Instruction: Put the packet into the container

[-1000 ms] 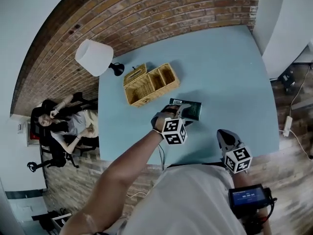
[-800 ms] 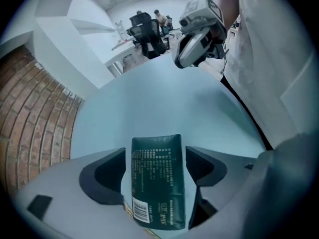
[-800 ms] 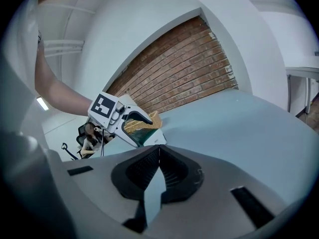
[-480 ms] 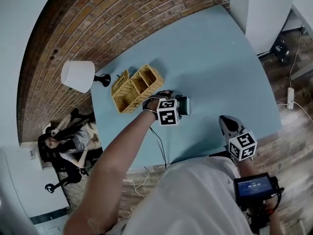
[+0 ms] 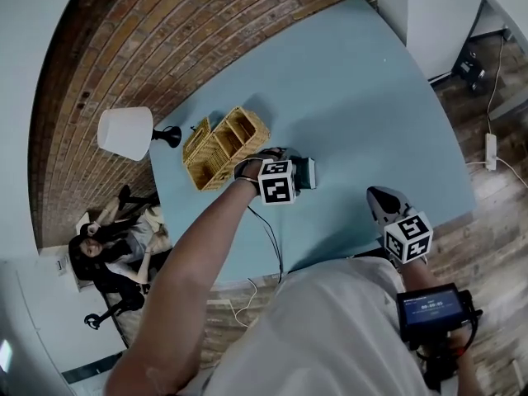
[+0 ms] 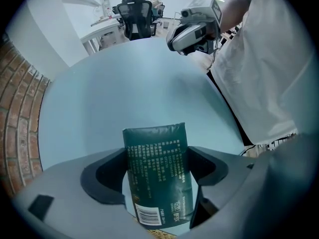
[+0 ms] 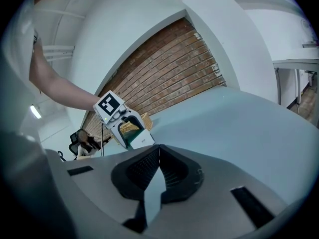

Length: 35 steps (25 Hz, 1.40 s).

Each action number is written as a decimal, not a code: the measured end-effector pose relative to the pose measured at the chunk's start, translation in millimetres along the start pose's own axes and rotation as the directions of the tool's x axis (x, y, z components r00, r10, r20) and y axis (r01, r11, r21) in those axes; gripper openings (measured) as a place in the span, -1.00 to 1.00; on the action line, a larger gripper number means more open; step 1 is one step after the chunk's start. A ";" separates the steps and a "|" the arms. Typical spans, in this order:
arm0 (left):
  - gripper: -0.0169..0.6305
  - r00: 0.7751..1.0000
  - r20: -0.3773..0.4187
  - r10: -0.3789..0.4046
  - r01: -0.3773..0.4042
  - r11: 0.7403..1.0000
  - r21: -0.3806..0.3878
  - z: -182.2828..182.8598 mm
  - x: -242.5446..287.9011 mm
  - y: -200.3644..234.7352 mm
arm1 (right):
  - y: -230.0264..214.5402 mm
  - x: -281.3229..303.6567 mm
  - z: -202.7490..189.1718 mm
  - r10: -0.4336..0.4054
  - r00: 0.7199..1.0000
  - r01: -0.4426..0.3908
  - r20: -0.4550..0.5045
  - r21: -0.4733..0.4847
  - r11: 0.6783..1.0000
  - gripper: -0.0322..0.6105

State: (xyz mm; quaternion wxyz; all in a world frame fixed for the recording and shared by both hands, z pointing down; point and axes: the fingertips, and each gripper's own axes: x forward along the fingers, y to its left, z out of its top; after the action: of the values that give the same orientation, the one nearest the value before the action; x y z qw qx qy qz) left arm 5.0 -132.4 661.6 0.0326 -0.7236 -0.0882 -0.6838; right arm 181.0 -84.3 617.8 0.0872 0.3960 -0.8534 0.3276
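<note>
Left gripper (image 6: 157, 156), jaws just opened, astride green barcoded packet (image 6: 155, 178), print unreadable; right gripper (image 7: 158, 158) pressed together.

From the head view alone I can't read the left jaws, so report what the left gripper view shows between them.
Observer: The left gripper has just been opening its jaws. The dark green packet lies flat on the table between them, not squeezed.
Operator: Now report the right gripper.
Observer: Its own view shows the jaws shut together, with nothing between them.
Operator: Tell me which face of the packet is up.
Observer: The printed face with the barcode.
</note>
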 end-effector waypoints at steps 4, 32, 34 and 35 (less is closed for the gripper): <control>0.22 1.000 0.006 0.026 -0.026 0.999 -0.019 -7.4 -5.6 0.0 | 5.1 11.1 5.2 0.017 1.000 -0.017 -0.001 -0.008 1.000 -0.87; 0.11 0.903 0.156 0.401 -0.290 0.835 -0.467 -38.1 -73.9 -61.9 | 76.7 54.7 0.5 0.220 0.963 -0.241 -0.154 -0.126 0.962 -0.87; 0.11 0.898 0.144 0.416 -0.300 0.818 -0.491 -48.7 -74.6 -66.9 | 82.8 62.3 -4.7 0.234 0.958 -0.256 -0.164 -0.132 0.957 -0.87; 0.11 0.896 0.138 0.422 -0.304 0.809 -0.504 -54.7 -76.4 -69.6 | 86.7 65.8 -6.8 0.240 0.956 -0.264 -0.171 -0.136 0.955 -0.87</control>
State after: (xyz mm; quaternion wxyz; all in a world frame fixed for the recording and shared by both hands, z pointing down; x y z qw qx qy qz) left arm -64.6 -79.5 583.9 -0.0237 -0.7909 0.2177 -0.5713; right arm 72.5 -79.8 607.4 0.1404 0.2492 -0.9111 0.2969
